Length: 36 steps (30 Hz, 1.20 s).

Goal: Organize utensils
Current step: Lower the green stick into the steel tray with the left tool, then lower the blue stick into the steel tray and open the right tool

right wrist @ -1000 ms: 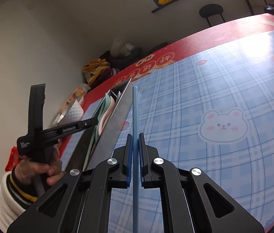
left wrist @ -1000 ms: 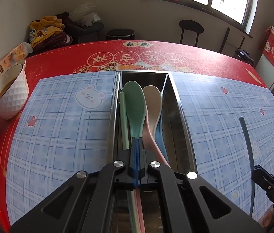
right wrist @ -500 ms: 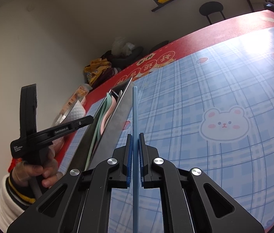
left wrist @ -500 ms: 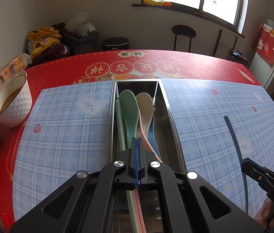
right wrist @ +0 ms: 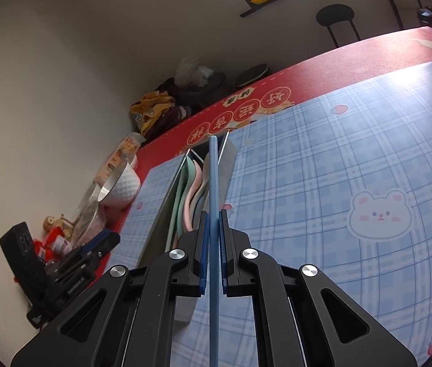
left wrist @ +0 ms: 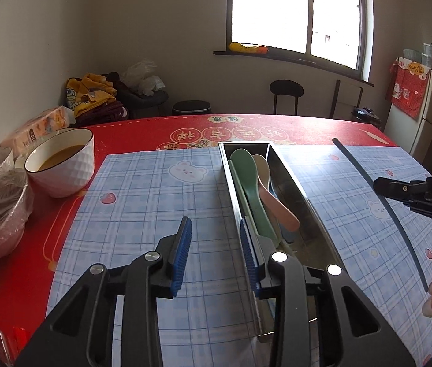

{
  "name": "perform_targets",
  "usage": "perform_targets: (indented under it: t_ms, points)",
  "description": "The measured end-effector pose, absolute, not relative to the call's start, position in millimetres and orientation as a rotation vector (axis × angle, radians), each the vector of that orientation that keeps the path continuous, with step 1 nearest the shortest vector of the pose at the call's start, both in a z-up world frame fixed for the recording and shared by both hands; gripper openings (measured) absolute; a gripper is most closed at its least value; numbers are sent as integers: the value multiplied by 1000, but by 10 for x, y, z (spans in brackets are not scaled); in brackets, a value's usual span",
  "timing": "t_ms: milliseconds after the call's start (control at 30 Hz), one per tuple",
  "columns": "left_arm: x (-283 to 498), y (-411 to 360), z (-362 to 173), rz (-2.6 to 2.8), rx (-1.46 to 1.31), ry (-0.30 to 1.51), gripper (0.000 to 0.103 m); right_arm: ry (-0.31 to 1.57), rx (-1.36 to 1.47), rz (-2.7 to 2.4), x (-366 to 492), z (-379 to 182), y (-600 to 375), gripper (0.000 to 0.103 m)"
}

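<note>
Utensils: green spoon [left wrist: 248, 177] and pink spoon [left wrist: 272, 200] lie in the steel tray [left wrist: 314, 214] on the bench; your left tool [left wrist: 216, 252] is opening, nothing between its pads. Right view: your right tool [right wrist: 212, 250] is clenched on a blue chopstick [right wrist: 213, 183] pointing over the tray [right wrist: 227, 165].

The near end of the metal tray [left wrist: 304, 202] is hidden behind the left gripper [left wrist: 216, 255] — the spoon handles inside are covered there too. The blue stick [right wrist: 214, 183] is cut off by the lower edge — its far tip overlaps the tray.
</note>
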State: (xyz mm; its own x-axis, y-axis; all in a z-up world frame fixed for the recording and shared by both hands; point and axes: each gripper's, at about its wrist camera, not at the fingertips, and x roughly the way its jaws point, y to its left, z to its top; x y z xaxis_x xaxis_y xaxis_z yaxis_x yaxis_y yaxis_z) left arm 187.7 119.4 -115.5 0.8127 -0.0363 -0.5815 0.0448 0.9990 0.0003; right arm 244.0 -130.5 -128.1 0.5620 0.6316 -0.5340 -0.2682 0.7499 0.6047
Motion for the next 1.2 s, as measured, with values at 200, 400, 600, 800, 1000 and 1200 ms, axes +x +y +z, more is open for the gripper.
perform_targets:
  t_ms: [200,400,600,800,1000,1200]
  points:
    - [1893,1348,-1258,-44,-7,598,47,867,481,570,2661,-1185,-759,6]
    - [1859,1472,-1246,-35,-52,569,81,949,501,536,2871,-1337,-298,6]
    - [1860,1575,-1223,-3,-92,570,90,1001,519,467,2962,-1512,-116,6]
    - [1850,1607,-1210,0,-114,567,91,1054,533,404,3010,-1640,-94,6]
    - [1865,1639,-1230,-3,-132,574,91,1078,520,429,3020,-1631,-82,8]
    - [1854,1646,-1227,-12,-142,567,91,1050,464,435,2920,-1486,-207,8]
